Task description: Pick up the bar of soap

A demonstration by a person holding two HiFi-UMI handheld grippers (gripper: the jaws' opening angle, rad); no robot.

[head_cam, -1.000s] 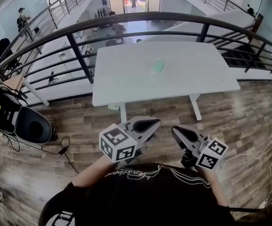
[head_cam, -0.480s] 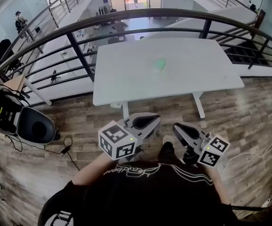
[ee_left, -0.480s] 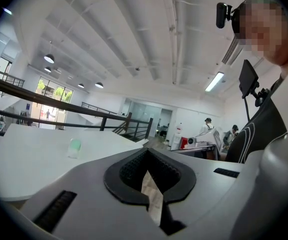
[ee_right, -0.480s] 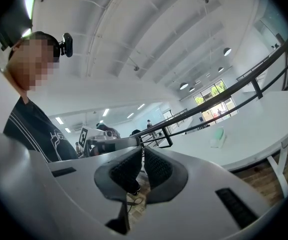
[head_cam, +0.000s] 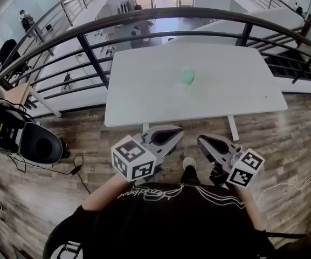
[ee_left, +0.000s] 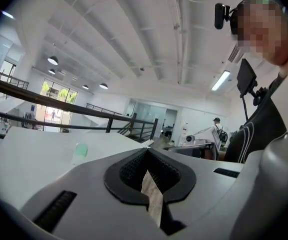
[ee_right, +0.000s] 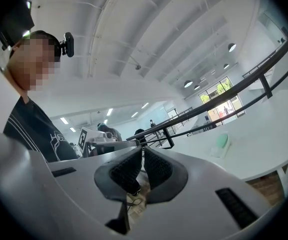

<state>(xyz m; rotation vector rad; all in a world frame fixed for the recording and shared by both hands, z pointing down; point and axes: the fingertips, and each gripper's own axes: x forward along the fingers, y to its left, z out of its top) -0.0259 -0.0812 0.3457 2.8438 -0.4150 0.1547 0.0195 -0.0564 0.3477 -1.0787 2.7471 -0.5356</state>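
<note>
Two closed grippers low in front of the table, soap untouched
The green bar of soap (head_cam: 187, 77) lies near the middle of the white table (head_cam: 144, 90), at 12 o'clock from both grippers and well apart from them. The left gripper (head_cam: 172, 135) has its jaws pressed together with nothing between them; the right gripper (head_cam: 206, 143), just beside it at 3 o'clock, is likewise closed and empty. A dark railing (head_cam: 90, 58) curves past the table's 12 o'clock edge
</note>
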